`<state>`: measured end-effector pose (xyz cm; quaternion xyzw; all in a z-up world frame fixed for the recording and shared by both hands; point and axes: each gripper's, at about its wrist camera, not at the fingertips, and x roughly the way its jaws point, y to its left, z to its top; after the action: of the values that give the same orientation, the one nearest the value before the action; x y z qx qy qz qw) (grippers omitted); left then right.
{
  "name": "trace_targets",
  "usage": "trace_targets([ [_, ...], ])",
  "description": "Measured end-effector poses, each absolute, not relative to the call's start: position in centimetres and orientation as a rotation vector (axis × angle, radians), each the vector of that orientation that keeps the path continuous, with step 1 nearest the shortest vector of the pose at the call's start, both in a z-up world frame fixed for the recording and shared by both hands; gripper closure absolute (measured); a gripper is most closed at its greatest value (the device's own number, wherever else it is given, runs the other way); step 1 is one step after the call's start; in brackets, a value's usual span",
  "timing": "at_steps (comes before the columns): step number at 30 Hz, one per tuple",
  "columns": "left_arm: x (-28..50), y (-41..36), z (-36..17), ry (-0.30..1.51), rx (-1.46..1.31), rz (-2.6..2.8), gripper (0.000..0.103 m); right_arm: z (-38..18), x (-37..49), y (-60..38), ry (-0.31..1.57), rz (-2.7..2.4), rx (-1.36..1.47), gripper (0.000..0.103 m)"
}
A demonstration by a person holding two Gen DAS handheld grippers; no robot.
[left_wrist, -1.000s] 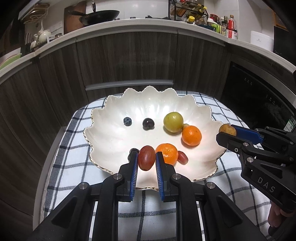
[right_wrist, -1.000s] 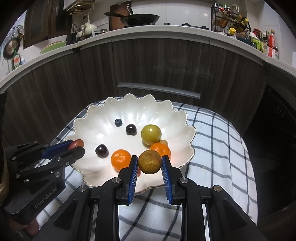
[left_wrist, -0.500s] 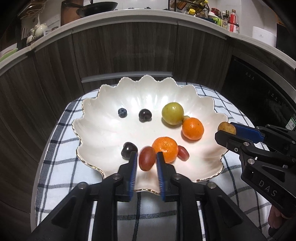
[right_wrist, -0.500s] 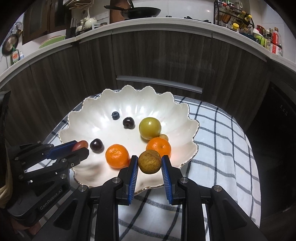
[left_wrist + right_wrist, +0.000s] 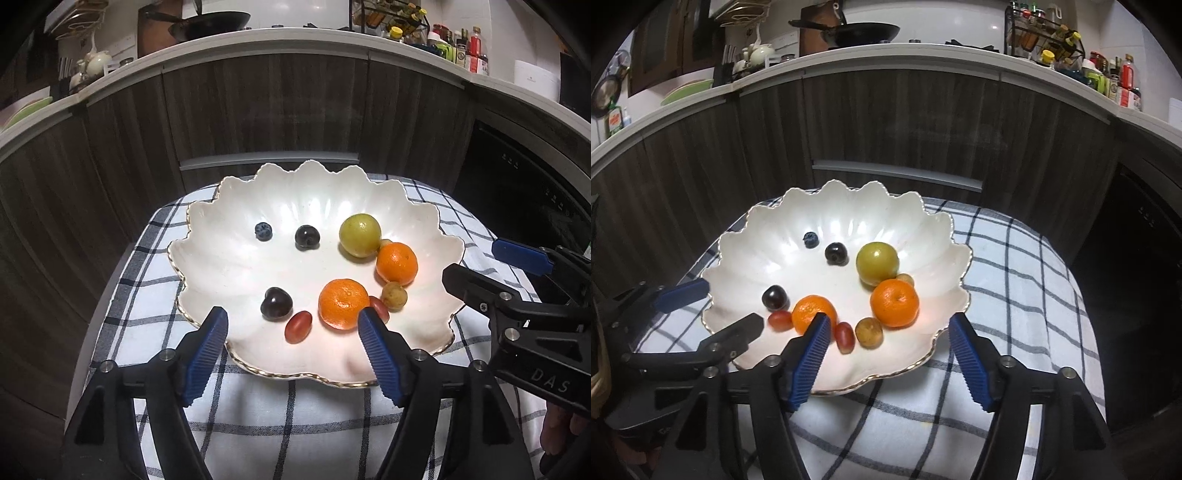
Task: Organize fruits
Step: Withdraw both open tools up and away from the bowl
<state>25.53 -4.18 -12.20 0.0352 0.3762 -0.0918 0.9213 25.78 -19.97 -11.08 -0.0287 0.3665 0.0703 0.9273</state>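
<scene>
A white scalloped bowl (image 5: 229, 258) (image 5: 923, 236) sits on a checked cloth and holds the fruit. My left gripper (image 5: 293, 326) is open over the bowl's near rim; a red grape (image 5: 298, 327) lies in the bowl between its jaws, next to a dark cherry (image 5: 276, 303) and an orange (image 5: 343, 303). My right gripper (image 5: 888, 332) is open over the near right rim; a tan longan (image 5: 869, 332) lies in the bowl ahead of it, beside a second red grape (image 5: 844, 336) and another orange (image 5: 894, 302). A green plum (image 5: 877, 262), a cherry (image 5: 836, 253) and a blueberry (image 5: 811, 239) lie farther back.
The checked cloth (image 5: 295, 413) covers a small table in front of dark wood cabinets (image 5: 258, 110). A white counter (image 5: 905, 51) above holds a wok, bottles and dishes. A dark appliance (image 5: 517, 177) stands at the right.
Both grippers have opened. The left let the red grape drop into the bowl and the right let the longan drop in. Both have pulled back a little.
</scene>
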Motion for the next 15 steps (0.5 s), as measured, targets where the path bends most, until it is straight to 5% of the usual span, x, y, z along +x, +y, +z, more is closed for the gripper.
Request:
trace_targets([
  [15, 24.0, -3.4, -10.4, 0.727, 0.065, -0.148, 0.017, -9.6, 24.5, -20.1, 0.719, 0.130, -0.053, 0.032],
])
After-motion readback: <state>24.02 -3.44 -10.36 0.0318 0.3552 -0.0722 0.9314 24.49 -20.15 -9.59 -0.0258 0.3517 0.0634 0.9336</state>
